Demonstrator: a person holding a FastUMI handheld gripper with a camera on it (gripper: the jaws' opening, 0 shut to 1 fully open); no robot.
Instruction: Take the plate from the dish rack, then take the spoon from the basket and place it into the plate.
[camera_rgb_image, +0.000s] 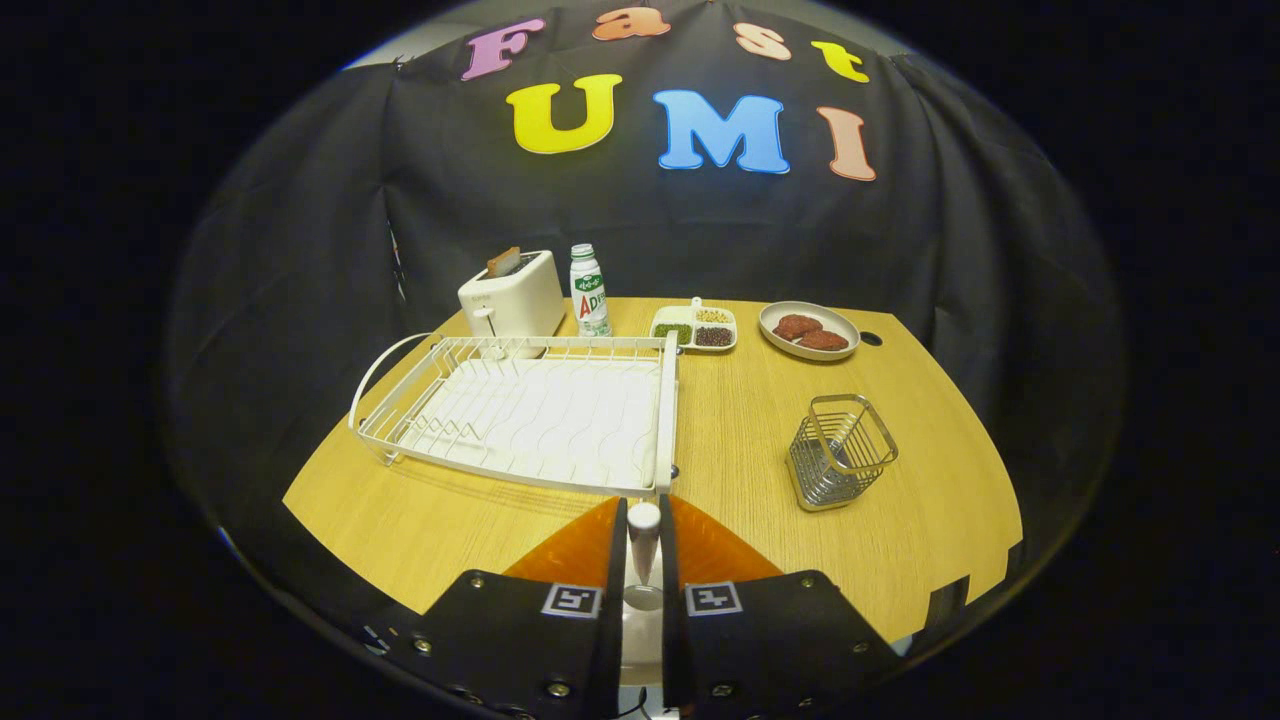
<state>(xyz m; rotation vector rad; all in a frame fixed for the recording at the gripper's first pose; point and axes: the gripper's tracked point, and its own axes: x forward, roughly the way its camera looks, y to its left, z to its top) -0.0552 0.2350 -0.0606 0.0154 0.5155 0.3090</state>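
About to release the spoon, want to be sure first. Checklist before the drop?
1. Plate out of the rack: ok. The orange plate lies on the table, in front of the dish rack.
2. Spoon out of the basket: ok. The spoon is in the gripper, away from the basket.
3. Grip: ok. Both fingers press on the spoon.
4. Spoon over the plate: ok. The plate shows either side of the fingers.
5. Spoon touching the plate: cannot tell.
6. Plate clear of the rack's front corner: cannot tell, fingers cover it.
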